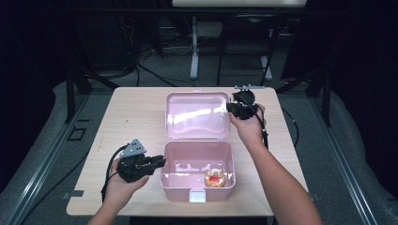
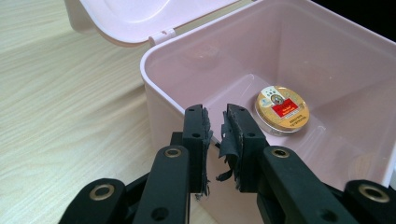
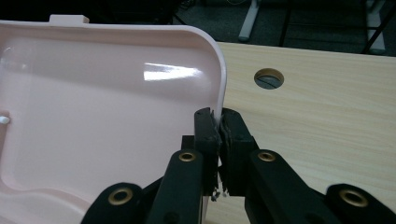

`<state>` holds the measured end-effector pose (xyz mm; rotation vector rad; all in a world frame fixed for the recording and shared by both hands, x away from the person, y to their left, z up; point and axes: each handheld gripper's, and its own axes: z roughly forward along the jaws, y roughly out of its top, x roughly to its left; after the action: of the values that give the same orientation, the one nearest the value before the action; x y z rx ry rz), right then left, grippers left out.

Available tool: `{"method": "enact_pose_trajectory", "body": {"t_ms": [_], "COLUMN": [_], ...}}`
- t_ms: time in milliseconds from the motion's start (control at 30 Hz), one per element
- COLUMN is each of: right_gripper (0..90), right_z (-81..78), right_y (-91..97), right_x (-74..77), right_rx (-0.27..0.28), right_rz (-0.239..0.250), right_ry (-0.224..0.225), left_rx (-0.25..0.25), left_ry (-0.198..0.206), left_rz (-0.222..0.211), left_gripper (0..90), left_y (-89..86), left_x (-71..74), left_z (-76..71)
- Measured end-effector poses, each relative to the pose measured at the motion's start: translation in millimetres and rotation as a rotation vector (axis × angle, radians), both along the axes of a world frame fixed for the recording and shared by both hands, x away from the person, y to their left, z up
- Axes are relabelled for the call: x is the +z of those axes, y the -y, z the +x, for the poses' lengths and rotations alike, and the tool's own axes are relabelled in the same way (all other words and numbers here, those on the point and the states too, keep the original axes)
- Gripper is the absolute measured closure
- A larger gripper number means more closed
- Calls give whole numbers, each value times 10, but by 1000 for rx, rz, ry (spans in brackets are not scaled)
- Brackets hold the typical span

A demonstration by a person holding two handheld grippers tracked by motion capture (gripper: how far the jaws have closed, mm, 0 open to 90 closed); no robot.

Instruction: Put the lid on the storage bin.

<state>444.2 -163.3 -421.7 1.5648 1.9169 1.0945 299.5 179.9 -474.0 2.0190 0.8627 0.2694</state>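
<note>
So we're working with this pink box (image 1: 197, 176) sitting near the front edge of the table (image 1: 131, 117), its lid (image 1: 197, 115) flipped back and lying open behind it. There's a little round gold tin (image 1: 215, 177) inside, sitting on the bottom toward the right front corner.

Our right gripper (image 1: 233, 108) is pinching the lid's right edge; in the right gripper view the jaws are closed tight on the thin rim (image 3: 223, 88), nearly touching each other. Our left gripper (image 1: 161, 162) is hanging just beside the box's left wall, jaws slightly apart with nothing between them.

We're guessing the whole thing is light, thin plastic, stiff enough to swing on its hinge but smooth and glossy, so it's probably slippery in the pads. The rim looks like the sensible place to grab, since it's the only thin bit to bite on. With so little weight, the box may scoot or tip as the lid swings, so we're thinking the left one should brace that wall.
</note>
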Motion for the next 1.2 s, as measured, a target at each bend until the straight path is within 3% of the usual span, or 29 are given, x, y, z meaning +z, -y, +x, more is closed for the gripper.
{"method": "enact_pose_trajectory", "body": {"t_ms": [600, 933, 1200], "right_gripper": [869, 871, 870], "right_z": [-268, -491, -667], "right_y": [53, 63, 105], "right_x": [212, 262, 289], "right_rx": [51, 72, 98], "right_rz": [9, -13, 0], "right_ry": [73, 151, 193], "left_rx": [3, 7, 6], "left_ry": [0, 4, -4], "left_rz": [0, 0, -1], "left_gripper": [783, 783, 783], "left_y": [2, 8, 4], "left_x": [0, -2, 0], "left_z": [-3, -5, -2]}}
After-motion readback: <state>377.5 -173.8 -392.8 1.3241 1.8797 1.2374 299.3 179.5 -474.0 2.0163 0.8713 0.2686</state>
